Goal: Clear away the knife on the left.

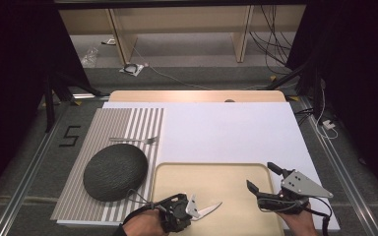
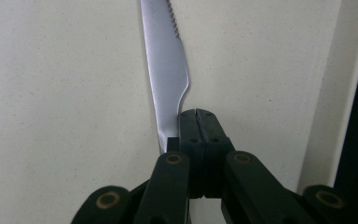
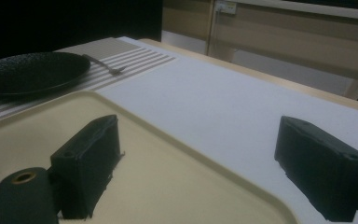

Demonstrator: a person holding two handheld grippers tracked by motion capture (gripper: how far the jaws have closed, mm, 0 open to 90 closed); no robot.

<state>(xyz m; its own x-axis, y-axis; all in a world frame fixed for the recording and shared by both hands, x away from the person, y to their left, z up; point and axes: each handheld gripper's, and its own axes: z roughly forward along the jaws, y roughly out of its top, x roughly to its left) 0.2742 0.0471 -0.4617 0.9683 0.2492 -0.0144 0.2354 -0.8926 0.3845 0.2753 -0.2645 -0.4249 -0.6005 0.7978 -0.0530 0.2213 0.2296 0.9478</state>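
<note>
Knife (image 1: pixel 207 211), one, silver, with a serrated blade: lies over the cream tray (image 1: pixel 211 172) near its lower left corner, pinched at the handle end by the left gripper (image 1: pixel 193 209), whose jaws are pressed together on the metal. High view: the blade points right and slightly upward across the tray, and the person's left hand (image 1: pixel 145 222) enters from the bottom edge. Left gripper view: the two black jaws meet edge to edge with the knife (image 2: pixel 165 74) caught at their left side, the blade running up over the speckled tray floor (image 2: pixel 51 116); the serrations, too small to make out from above, are plain here. Right gripper (image 1: pixel 261 179), one: jaws spread wide with nothing between them, held over the tray's right end. Right gripper view: both jaws stand apart, the tray rim (image 3: pixel 135 119) curving between them, with the white table cover (image 3: pixel 214 102) beyond. Plate (image 1: pixel 115 171), one, dark and textured, on the striped placemat (image 1: pixel 123 123), one, left of the tray. Fork (image 1: pixel 135 140), one, silver, on the placemat just beyond the plate; the right gripper view shows it (image 3: pixel 105 65) close behind the plate's (image 3: pixel 28 72) far rim. Trays, one; grippers, two.
</note>
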